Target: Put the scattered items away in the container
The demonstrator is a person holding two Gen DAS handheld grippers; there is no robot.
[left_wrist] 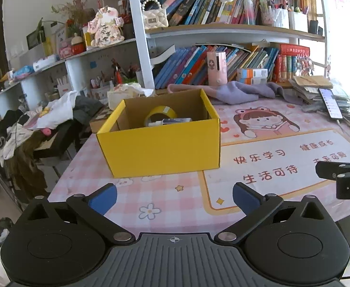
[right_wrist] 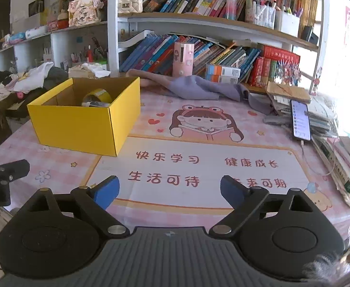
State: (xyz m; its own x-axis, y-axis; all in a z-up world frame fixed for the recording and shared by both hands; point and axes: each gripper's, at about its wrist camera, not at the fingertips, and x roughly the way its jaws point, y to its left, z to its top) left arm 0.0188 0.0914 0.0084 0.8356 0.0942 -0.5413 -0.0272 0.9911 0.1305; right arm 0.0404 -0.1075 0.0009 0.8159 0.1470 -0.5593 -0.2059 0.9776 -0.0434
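1. sitting near the worktop's [right_wrist: 199,124] back left corner, the yellow box [left_wrist: 160,143] holds a tape roll [left_wrist: 160,113] and a marker [left_wrist: 172,121].
2. left claw [left_wrist: 175,197] and right claw [right_wrist: 170,189] gape wide, holding nothing.
3. purple cloth [right_wrist: 199,87] and phone [right_wrist: 300,119] lie by the back and right edges.

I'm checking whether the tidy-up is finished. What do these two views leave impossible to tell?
- Floor of the yellow box: its front wall hides it in both views; only a tape roll and a pen-like item show.
- Near table edge: both claws' bodies cover it.
- Phone screen text: too small.
- Right claw in the left view: cut off by the edge.
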